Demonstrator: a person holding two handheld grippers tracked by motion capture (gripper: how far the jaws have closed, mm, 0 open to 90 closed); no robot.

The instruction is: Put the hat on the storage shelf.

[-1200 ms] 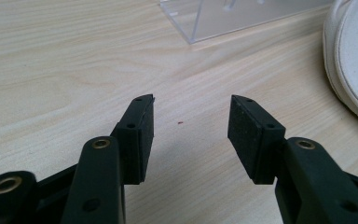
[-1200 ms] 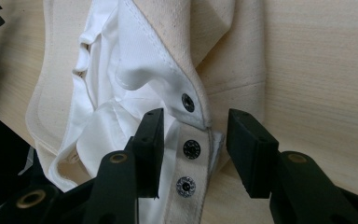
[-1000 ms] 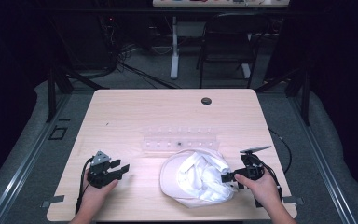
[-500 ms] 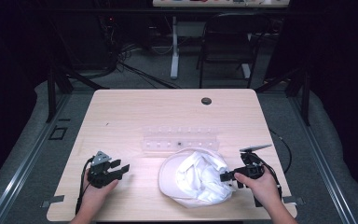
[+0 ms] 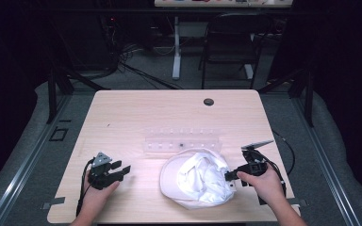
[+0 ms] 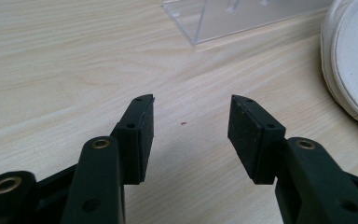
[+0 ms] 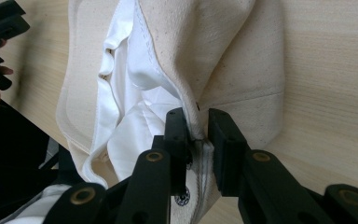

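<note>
A white cap (image 5: 195, 181) lies upside down on the wooden table (image 5: 169, 117), its white lining showing. At the cap's right edge my right gripper (image 5: 229, 175) has just been closing. In the right gripper view its jaws (image 7: 196, 128) pinch the cap's (image 7: 223, 56) stitched rim between the pads. My left gripper (image 5: 122, 170) rests on the table left of the cap. In the left gripper view it (image 6: 191, 123) stands open over bare wood with nothing between the pads, and the cap's brim (image 6: 349, 60) lies off to the right.
A clear plastic rack (image 5: 183, 142) stands just behind the cap, with its near corner (image 6: 233, 16) ahead of the left jaws. A dark round hole (image 5: 209, 101) sits near the table's far edge. Chairs and cables stand beyond the table.
The right gripper's jaws have drawn together on the cap's right rim. Both hands have stayed almost where they were, and the cap has not shifted.
</note>
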